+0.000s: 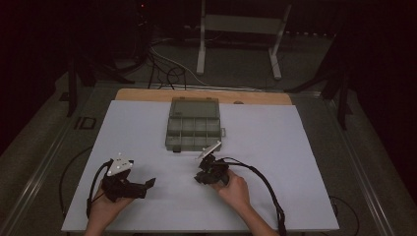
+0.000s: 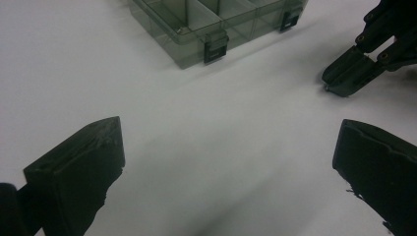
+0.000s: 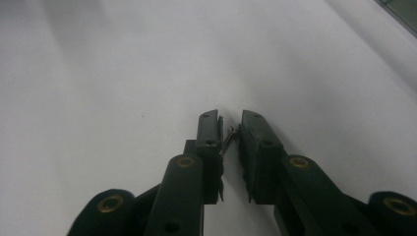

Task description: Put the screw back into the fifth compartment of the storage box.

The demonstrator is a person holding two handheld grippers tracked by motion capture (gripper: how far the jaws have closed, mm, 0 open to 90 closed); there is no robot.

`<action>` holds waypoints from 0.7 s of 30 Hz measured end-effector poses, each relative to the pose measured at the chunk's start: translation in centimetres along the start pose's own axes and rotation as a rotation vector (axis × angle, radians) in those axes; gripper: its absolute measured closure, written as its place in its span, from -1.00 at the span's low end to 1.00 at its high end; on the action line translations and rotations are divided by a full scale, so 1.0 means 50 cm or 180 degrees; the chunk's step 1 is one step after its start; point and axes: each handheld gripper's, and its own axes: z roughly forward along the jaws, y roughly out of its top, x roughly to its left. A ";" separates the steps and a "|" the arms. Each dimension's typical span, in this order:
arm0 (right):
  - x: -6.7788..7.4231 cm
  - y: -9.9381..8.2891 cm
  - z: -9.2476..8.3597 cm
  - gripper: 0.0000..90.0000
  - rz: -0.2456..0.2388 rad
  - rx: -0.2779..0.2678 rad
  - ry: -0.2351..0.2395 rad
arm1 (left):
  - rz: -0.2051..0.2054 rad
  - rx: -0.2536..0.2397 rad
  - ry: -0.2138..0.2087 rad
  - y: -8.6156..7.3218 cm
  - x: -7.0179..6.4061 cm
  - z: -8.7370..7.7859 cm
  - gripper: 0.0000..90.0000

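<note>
A smoky clear compartment box lies open at the middle of the white sheet, its lid folded back. In the left gripper view its front wall and latches sit ahead. My left gripper rests near the front left, jaws wide open over bare sheet. My right gripper sits just in front of the box, tips down on the sheet. Its jaws stand nearly together, with a small dark thin piece pinched between the pads. The right gripper's tips also show in the left gripper view.
The sheet covers a wooden tabletop. A white metal stand and cables lie on the floor beyond the table. The box corner shows at the right gripper view's upper right.
</note>
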 end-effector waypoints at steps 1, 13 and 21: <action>-0.002 -0.001 0.000 0.75 -0.0020 -0.0011 0.0005 | 0.0005 0.0000 -0.0005 0.000 0.000 0.000 -1.00; -0.013 0.000 0.000 0.93 -0.0024 0.0007 0.0047 | 0.0006 -0.0007 -0.0003 0.000 0.001 -0.001 -1.00; -0.016 0.000 0.000 0.93 -0.0023 -0.0008 0.0076 | 0.0007 -0.0004 -0.0008 0.000 0.000 -0.001 -1.00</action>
